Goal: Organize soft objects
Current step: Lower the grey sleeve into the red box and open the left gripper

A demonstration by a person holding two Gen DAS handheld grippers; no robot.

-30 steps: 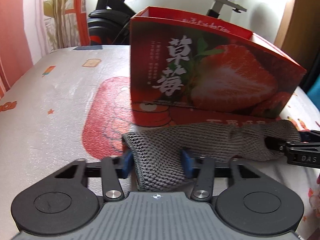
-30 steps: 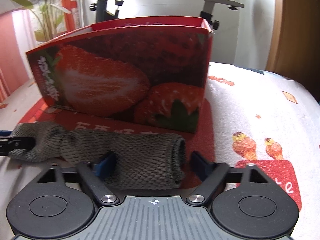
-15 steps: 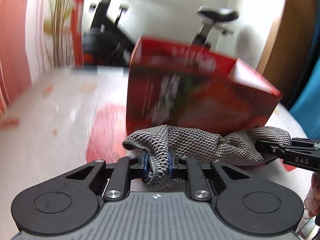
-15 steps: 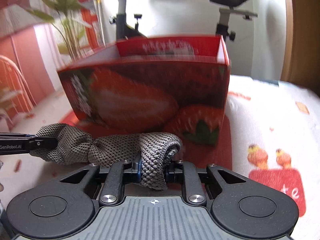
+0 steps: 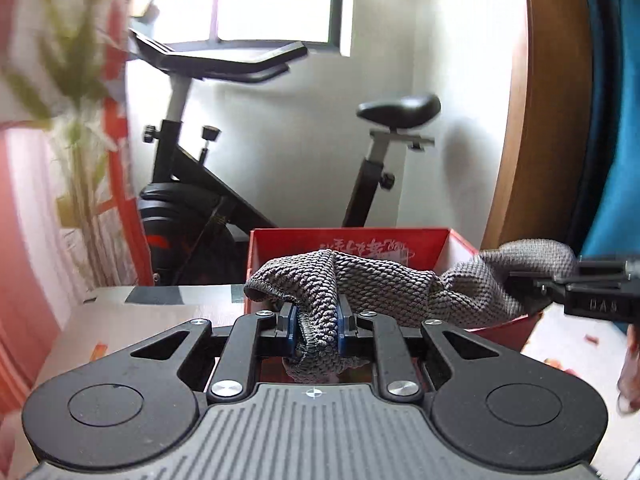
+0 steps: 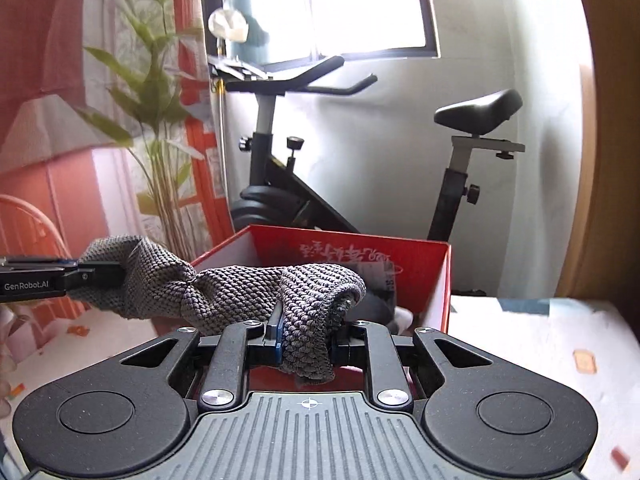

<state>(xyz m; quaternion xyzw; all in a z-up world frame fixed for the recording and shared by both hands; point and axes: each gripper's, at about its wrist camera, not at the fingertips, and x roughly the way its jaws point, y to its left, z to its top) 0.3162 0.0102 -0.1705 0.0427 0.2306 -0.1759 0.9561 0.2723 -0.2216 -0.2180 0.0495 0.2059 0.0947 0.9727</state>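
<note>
Raised knit cloth (image 5: 384, 284) between both fingers (image 5: 289, 320)

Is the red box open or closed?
Open: the red box has no lid on, and its inner walls show behind the grey knit cloth.

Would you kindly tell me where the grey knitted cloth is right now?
The grey cloth hangs stretched between the left gripper and right gripper, just before the red box.

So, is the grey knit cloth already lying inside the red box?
No, the cloth hangs stretched between both grippers, above the box rim.
</note>
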